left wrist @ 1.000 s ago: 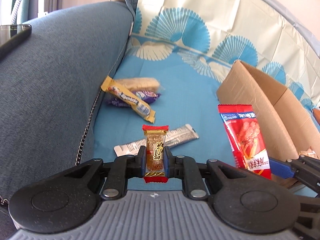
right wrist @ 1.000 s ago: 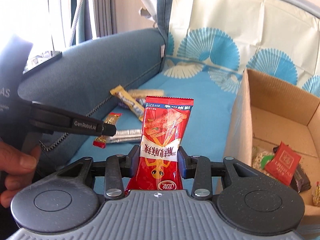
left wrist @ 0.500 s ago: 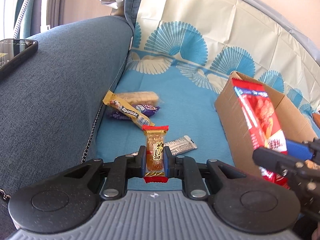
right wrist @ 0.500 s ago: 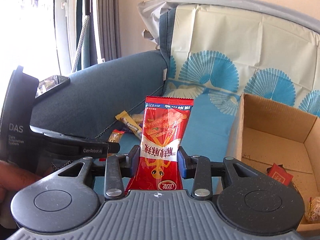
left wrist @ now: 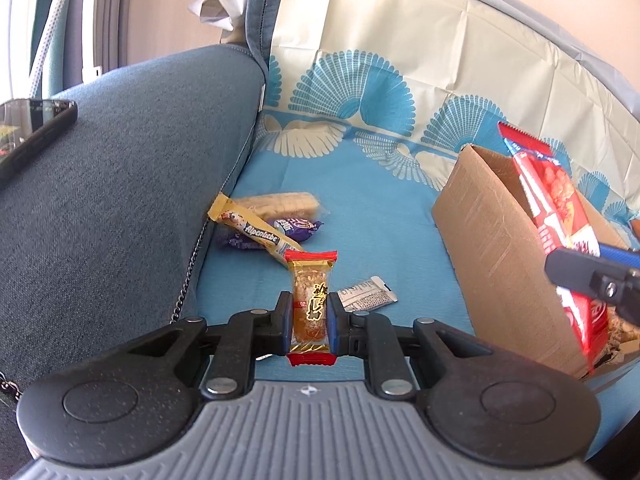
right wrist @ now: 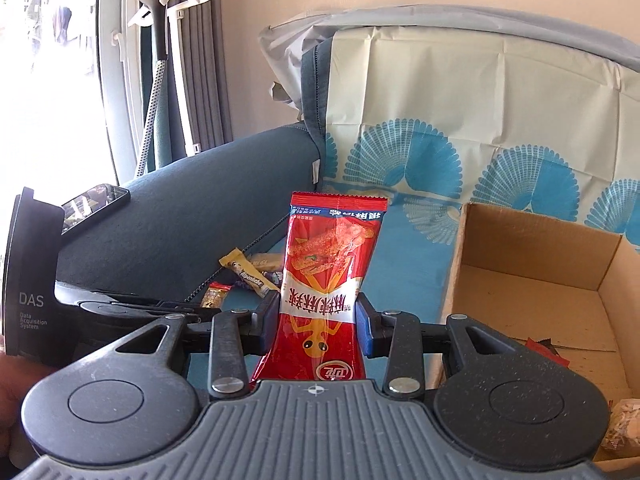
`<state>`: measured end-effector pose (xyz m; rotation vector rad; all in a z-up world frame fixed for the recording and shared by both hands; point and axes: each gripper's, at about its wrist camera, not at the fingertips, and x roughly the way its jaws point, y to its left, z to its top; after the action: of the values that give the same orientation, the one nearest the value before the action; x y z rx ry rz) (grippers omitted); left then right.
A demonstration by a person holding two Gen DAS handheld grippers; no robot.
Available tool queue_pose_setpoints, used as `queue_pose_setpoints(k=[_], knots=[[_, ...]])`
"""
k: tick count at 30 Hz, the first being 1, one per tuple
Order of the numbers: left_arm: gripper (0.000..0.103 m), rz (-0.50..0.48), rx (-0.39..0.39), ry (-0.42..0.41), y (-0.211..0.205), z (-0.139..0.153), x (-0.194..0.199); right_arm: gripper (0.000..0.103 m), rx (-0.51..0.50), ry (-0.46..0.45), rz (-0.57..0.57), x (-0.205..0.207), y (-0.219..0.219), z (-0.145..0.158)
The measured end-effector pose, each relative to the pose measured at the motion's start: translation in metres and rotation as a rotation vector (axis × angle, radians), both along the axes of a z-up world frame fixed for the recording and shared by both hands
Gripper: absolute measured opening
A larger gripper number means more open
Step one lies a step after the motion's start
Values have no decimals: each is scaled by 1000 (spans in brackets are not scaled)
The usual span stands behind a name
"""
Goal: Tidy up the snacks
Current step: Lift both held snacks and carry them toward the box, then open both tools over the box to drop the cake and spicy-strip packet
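Note:
My left gripper point(left wrist: 309, 312) is shut on a small gold snack bar with red ends point(left wrist: 310, 300), held above the blue seat cover. My right gripper point(right wrist: 318, 316) is shut on a tall red snack packet point(right wrist: 328, 284), held upright left of the open cardboard box point(right wrist: 532, 280). In the left wrist view the red packet point(left wrist: 556, 216) hangs over the box point(left wrist: 496, 256) at the right. Loose on the seat lie a yellow Alpenliebe stick point(left wrist: 256, 232), a purple wrapper point(left wrist: 296, 228), a tan biscuit pack point(left wrist: 280, 204) and a silver sachet point(left wrist: 364, 294).
The blue sofa armrest point(left wrist: 120, 200) rises at the left with a phone point(left wrist: 32, 136) on top. The box holds several wrapped snacks point(right wrist: 548, 350). A garment steamer point(right wrist: 154, 40) stands by the window behind the sofa.
Both grippers have risen and pulled back with their snacks. The red packet has moved up and right, from beside the box's near wall to over it.

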<state>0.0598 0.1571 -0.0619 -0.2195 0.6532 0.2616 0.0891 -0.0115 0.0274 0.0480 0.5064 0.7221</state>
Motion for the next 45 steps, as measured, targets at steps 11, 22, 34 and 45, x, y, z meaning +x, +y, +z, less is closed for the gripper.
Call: queue_pose_setpoints(k=[11,22,34,45], knots=[[18,8,71,-24,-13,9,-7,40,48,13,-66,15,-24,1],[18,-2,40,-32,-33,25,-3,40,111,29,-150,33,-52,5],[18,-124,33,-112,-95,59,42,40,174,63,-319,61,-99,3],[18,-263,16,-178,-164,82,97,40,221,101,-587,93,-166,-9]])
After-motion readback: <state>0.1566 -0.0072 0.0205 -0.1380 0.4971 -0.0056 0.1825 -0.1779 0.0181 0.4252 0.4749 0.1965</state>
